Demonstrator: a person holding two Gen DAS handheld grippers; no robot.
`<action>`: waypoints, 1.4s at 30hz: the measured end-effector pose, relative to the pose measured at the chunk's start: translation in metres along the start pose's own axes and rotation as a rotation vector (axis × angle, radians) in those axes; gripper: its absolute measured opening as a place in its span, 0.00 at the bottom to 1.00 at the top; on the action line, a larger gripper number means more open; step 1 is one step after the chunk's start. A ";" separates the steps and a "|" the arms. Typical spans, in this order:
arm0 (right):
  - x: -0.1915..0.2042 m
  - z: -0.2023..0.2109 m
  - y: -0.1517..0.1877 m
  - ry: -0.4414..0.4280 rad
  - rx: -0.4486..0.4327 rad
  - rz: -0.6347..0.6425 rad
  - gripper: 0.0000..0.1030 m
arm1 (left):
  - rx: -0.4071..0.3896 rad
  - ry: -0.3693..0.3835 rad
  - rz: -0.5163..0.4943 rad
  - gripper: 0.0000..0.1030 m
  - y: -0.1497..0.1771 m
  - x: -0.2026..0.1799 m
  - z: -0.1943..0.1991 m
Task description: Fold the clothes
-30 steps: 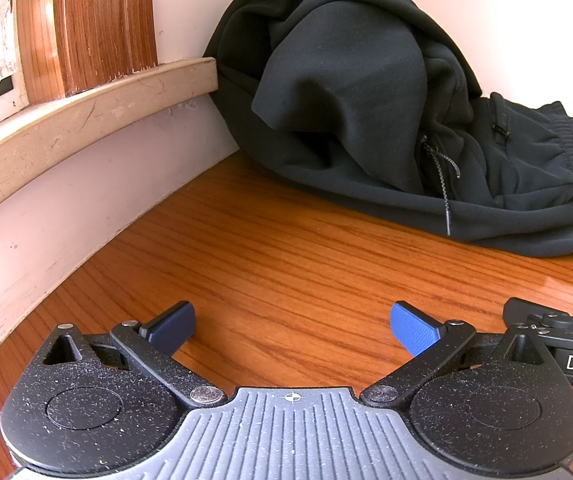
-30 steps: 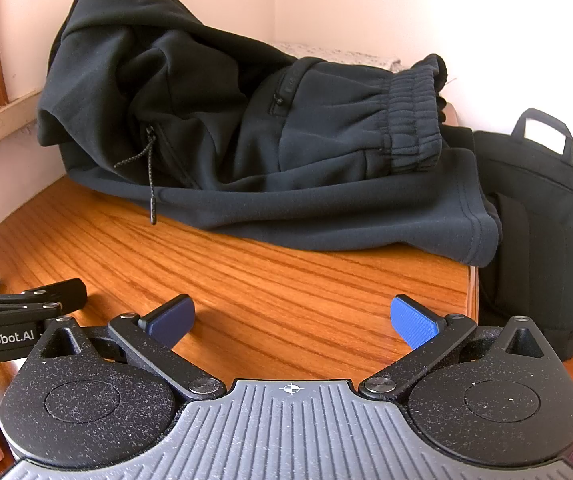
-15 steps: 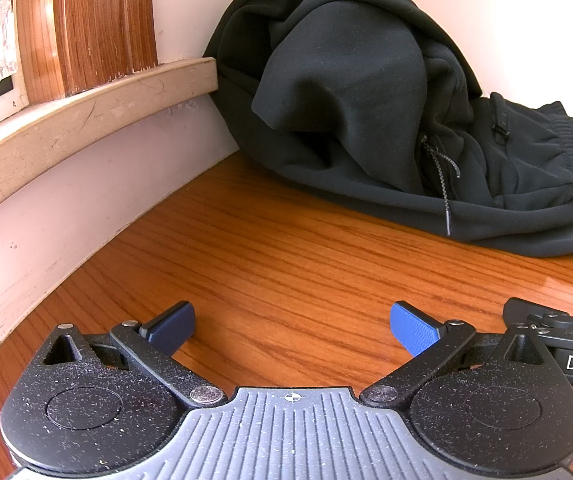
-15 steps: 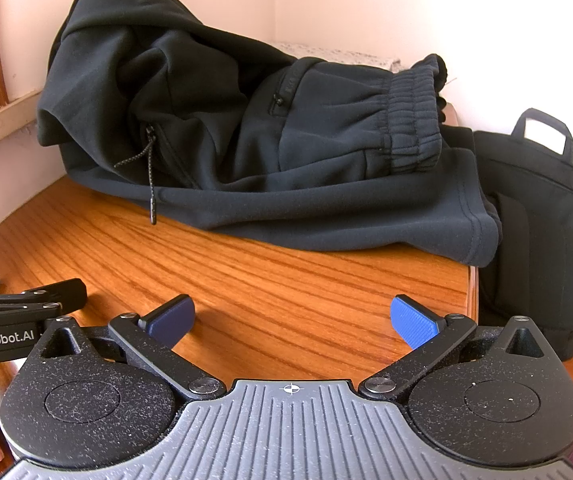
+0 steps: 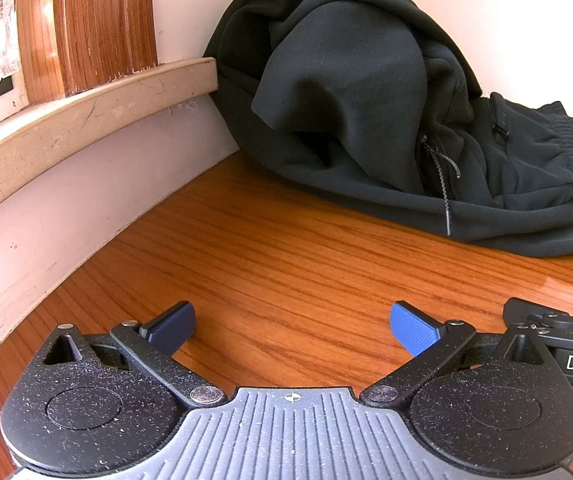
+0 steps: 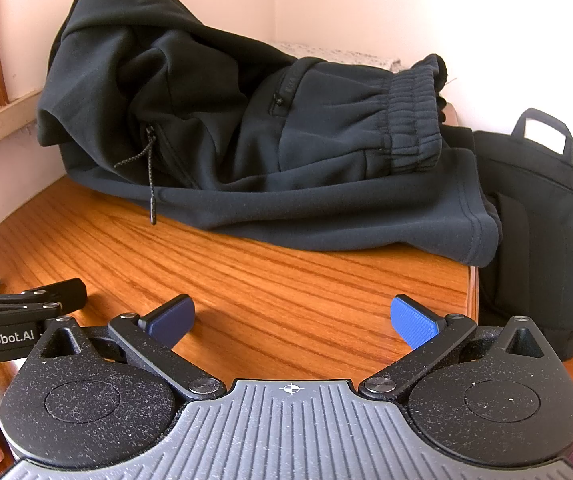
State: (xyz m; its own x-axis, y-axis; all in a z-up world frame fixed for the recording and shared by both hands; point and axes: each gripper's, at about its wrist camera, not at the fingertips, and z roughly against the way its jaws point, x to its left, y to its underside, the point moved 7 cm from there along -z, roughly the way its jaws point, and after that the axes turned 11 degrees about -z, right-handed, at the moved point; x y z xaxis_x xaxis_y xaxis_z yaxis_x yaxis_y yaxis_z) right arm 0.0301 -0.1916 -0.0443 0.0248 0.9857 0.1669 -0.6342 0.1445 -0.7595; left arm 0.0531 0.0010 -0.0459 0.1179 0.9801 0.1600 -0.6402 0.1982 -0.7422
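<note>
Your black garment pile (image 6: 246, 152) sits heaped at the far corner of the wooden bench (image 6: 286, 288), slumped against the wall, elastic waistband (image 6: 410, 120) up top and a drawcord (image 6: 151, 184) dangling down its front. Your left tool (image 5: 292, 328) and right tool (image 6: 292, 322) rest low over bare wood well short of it, side by side, both spread wide and gripping nothing. A black bag (image 6: 538, 216) stands beyond the bench's right edge, just beside the pile.

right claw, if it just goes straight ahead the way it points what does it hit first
Bare wooden table lies ahead of the open right claw first. Beyond that, it would most likely meet the lower folded edge of the dark clothes pile. Its height above the table is hard to judge.
</note>
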 end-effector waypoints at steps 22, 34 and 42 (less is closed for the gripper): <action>-0.001 0.017 -0.005 -0.254 0.037 0.179 1.00 | -0.031 0.089 -0.019 1.00 -0.001 -0.009 0.012; -0.121 0.039 -0.104 -0.365 -0.105 0.204 1.00 | -0.237 0.254 -0.036 0.93 -0.095 -0.098 0.044; -0.182 0.002 -0.166 -0.330 -0.136 0.195 0.87 | -0.223 0.286 -0.131 0.60 -0.170 -0.185 0.011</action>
State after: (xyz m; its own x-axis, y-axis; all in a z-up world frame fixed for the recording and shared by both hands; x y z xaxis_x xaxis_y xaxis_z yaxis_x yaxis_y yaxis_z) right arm 0.1298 -0.3955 0.0528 -0.3494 0.9180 0.1876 -0.4941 -0.0104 -0.8693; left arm 0.1318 -0.2141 0.0585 0.4144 0.9048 0.0983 -0.4287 0.2893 -0.8559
